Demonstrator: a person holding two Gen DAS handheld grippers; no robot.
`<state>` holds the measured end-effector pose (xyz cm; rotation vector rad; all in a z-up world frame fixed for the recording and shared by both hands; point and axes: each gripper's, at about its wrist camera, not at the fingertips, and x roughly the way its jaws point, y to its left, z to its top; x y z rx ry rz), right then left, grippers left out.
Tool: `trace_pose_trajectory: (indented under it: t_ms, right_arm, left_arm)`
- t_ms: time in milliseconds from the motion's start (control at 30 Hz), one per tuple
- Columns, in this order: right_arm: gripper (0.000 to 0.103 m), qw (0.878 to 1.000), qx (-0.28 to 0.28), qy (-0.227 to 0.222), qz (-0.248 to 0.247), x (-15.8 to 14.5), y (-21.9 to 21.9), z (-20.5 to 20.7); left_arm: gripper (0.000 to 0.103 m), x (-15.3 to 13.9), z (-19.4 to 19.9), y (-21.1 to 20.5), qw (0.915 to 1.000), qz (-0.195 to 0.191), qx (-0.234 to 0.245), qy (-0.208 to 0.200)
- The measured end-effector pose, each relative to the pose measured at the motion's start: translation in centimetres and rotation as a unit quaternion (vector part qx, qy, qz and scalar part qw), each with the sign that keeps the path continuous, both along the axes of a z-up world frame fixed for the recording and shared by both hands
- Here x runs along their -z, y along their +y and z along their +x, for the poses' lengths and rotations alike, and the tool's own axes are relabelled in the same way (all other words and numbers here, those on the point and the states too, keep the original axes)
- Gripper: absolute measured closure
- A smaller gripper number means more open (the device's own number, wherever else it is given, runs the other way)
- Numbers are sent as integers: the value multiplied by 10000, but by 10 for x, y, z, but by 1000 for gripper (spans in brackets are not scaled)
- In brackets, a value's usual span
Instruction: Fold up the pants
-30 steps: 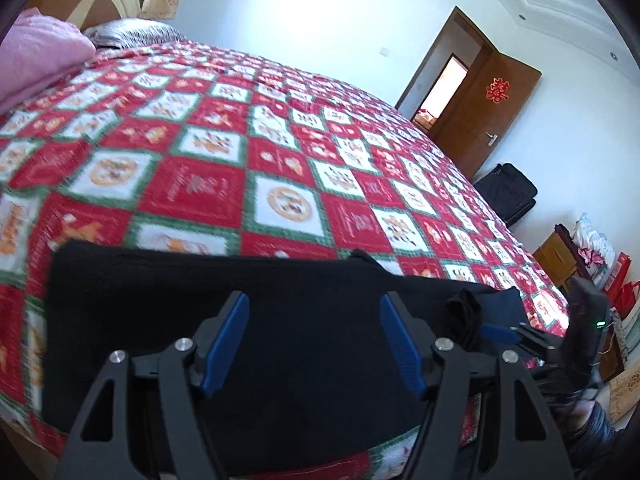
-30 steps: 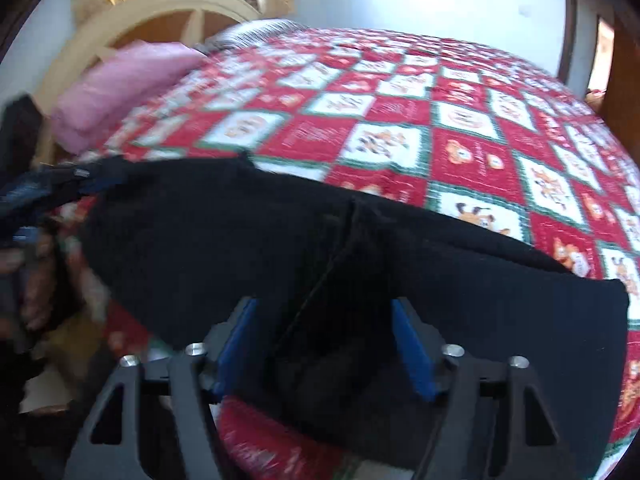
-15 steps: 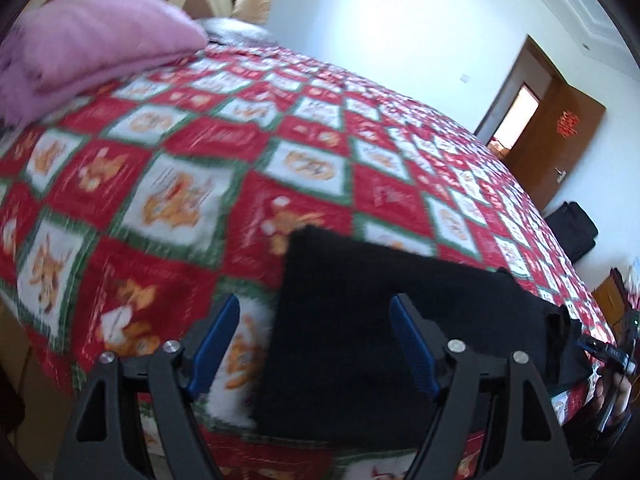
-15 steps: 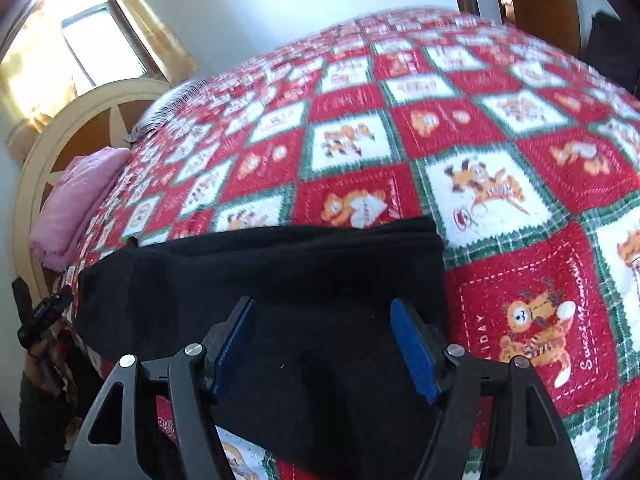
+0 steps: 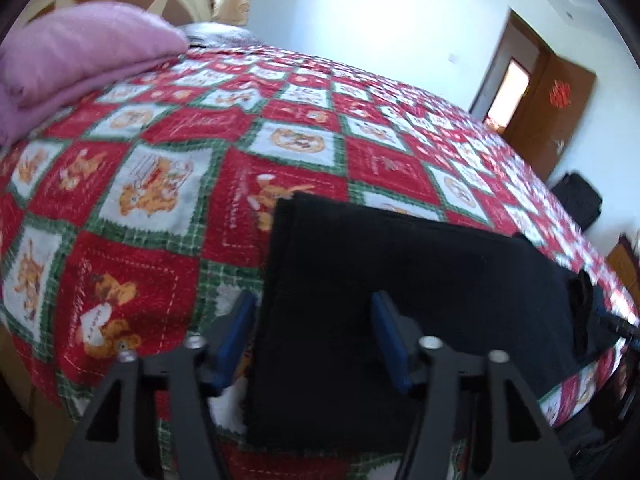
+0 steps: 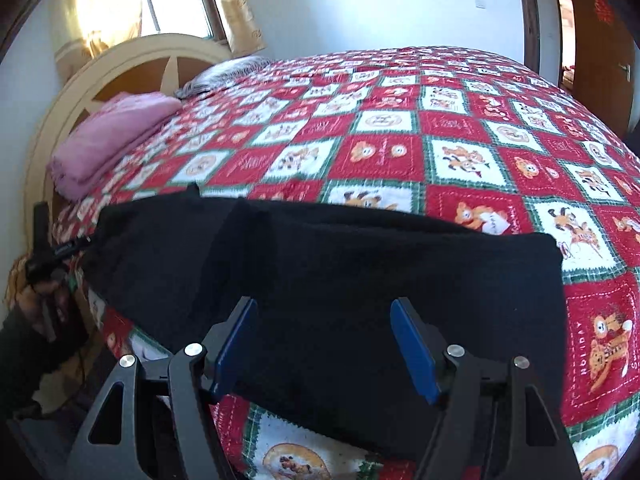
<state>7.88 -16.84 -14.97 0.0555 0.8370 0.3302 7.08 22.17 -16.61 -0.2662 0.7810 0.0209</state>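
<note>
Nearest the left wrist camera, the left gripper (image 5: 314,336) has its blue-padded jaws spread wide and holding nothing, poised over the near left end of the black pants (image 5: 404,292); one pad lies over the quilt just off the cloth's left edge, the other over the cloth itself, though whether either touches the fabric cannot be told. In the right wrist view the right gripper (image 6: 328,344) likewise stands with its jaws apart and empty, both pads over the pants (image 6: 320,276) toward their near edge. The pants lie as a long, flat, dark band along the near edge of the bed, on the red, white and green patchwork quilt (image 5: 168,184), with a vertical crease or overlap showing left of their middle in the right wrist view. At the far right end of the pants in the left wrist view the cloth bunches into a small lump close to the other tool, which is mostly cut off by the frame. Beyond the pants the quilt (image 6: 460,136) stretches across the bed. Farther on from the pants, to their left, a folded pink blanket (image 6: 112,136) rests by the cream and wood headboard (image 6: 132,64), with a sunlit curtained window above it, and to their far right stands a brown wooden door (image 5: 556,116) with a red ornament.
</note>
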Motion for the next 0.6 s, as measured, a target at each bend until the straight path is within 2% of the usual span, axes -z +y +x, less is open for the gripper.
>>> trace_pose_trajectory:
  t_ms: [133,267,333,400,433,533,600]
  right_arm:
    - [33,9999,62,66,88,4,-4,-1]
    - [33,9999,96,75,87,7,-4,0]
    - [33,9999,86,79,43,8,-2,0]
    - [33,10000,73,60,-13,8,0,-1]
    - [33,10000,64,53,-19,7,0,-1]
    - [33,10000,85,46,25,5,-2,-1]
    - [33,9999,111,70,73,7,-4,0]
  left_arm:
    - [47,-1,3,-14,9984,544,-75,94]
    - [43,6,4,-3,9997,160,-102,137]
    - [43,8,4,6,9997,-170,-79,157]
    - [51,3,1,2,9998,-91,-31,149]
    - [60,0,-2,-2,9998,59,-15,174]
    - [72,-17,-11,-19,9981,557,-105,247]
    - [75,-26,-16,-30,9977,657,-43,169]
